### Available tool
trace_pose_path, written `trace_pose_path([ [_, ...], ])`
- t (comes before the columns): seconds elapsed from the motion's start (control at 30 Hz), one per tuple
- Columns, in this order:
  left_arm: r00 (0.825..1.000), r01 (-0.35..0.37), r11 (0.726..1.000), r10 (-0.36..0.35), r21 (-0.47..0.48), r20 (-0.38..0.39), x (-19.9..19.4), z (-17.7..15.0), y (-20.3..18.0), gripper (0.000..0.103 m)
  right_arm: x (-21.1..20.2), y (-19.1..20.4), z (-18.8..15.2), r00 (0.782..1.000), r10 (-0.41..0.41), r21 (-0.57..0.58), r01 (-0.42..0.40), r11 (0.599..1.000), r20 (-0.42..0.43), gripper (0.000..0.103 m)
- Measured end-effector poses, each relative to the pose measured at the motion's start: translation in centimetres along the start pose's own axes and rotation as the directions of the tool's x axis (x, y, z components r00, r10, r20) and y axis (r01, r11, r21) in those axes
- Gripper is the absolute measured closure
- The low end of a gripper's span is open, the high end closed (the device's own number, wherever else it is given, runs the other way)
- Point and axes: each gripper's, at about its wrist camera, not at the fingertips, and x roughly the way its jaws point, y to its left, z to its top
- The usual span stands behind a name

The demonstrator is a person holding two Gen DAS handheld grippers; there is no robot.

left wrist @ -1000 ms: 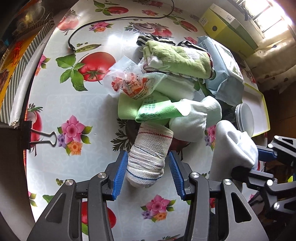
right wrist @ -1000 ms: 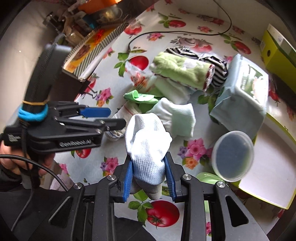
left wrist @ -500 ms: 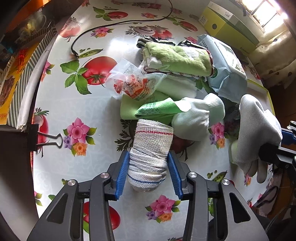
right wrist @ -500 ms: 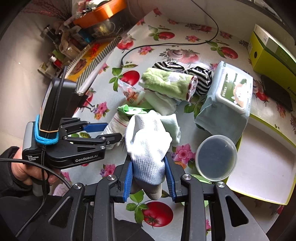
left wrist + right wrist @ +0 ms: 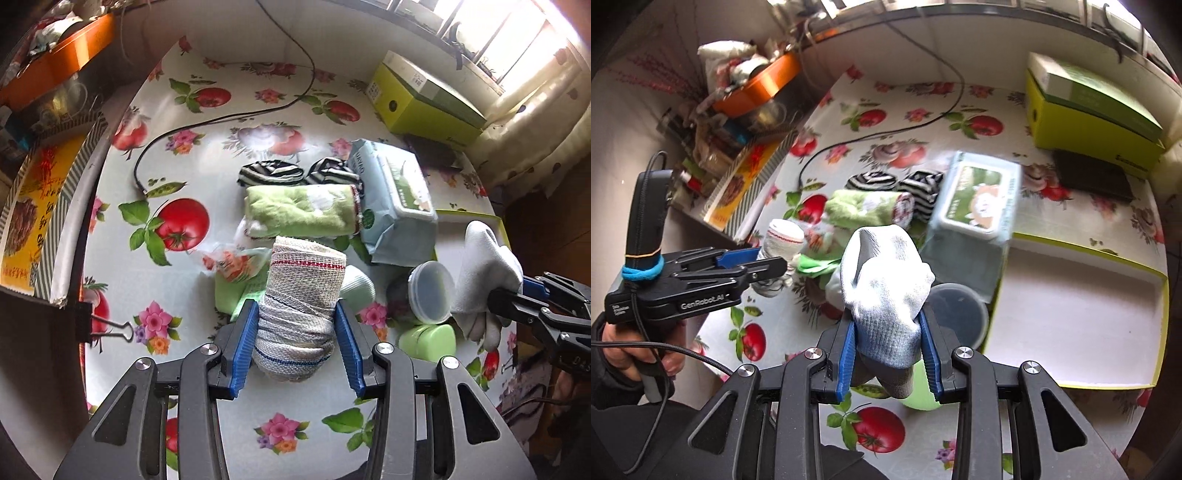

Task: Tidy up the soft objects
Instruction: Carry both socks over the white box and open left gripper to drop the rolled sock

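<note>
From the left wrist camera, the left gripper [image 5: 297,343] is squeezing a rolled cloth [image 5: 301,302] between its blue ribbed pads, jaws closed in on the roll's lower half. The cloth is a coarse open weave, off-white with a red stripe near the top and a blue one low down, and it is standing up above the glossy tablecloth [image 5: 122,266] printed with tomatoes and flowers. Behind it a fuzzy green towel [image 5: 299,214] is lying rolled, with two black-and-white striped bundles [image 5: 295,173] just beyond. A soft pale-blue wipes pack [image 5: 391,199] is sitting beside the towel. A crinkly clear plastic bag [image 5: 229,262] is lying just left of the cloth. At the right edge, the right gripper [image 5: 517,291] is holding a white knit sock [image 5: 484,266] near a round lidded plastic tub [image 5: 430,291].

From the right wrist camera, the right gripper [image 5: 888,350] is pinching the ribbed white sock [image 5: 882,291], jaws narrowed onto its bunched lower part, its rounded toe sticking up. The sock is hanging over the table edge, in front of the round tub [image 5: 955,314]. To the right, a shallow tray [image 5: 1082,254] with yellow-green walls is lying open. The left gripper [image 5: 764,262] is gripping the woven roll [image 5: 781,240] at the left. A yellow-green cardboard box [image 5: 1086,118] is standing at the back.
</note>
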Motion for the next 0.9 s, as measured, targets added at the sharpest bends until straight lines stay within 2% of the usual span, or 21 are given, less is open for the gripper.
trace_pose_path([
  [0.3,0.997,0.082,0.99,-0.081,0.117,-0.012,1.2,3.5,-7.4,0.06,-2.5,-6.7,-1.1,0.996,-0.07,0.138,0.061,0.989,0.062,0.072],
  [0.5,0.991,0.133,0.972,-0.127,0.195,-0.044,3.0,5.6,-12.9,0.06,-2.4,-10.9,-1.9,0.993,-0.104,0.213,0.089,0.973,0.062,0.072],
  [0.7,0.984,0.163,0.958,-0.141,0.236,-0.107,6.2,7.0,-16.8,0.06,-1.5,-13.5,-2.6,0.993,-0.107,0.262,0.091,0.961,0.045,0.072],
  [0.9,0.977,0.168,0.954,-0.128,0.248,-0.171,9.7,7.8,-19.2,0.06,-1.3,-15.1,-3.4,0.993,-0.109,0.303,0.092,0.948,0.04,0.072],
])
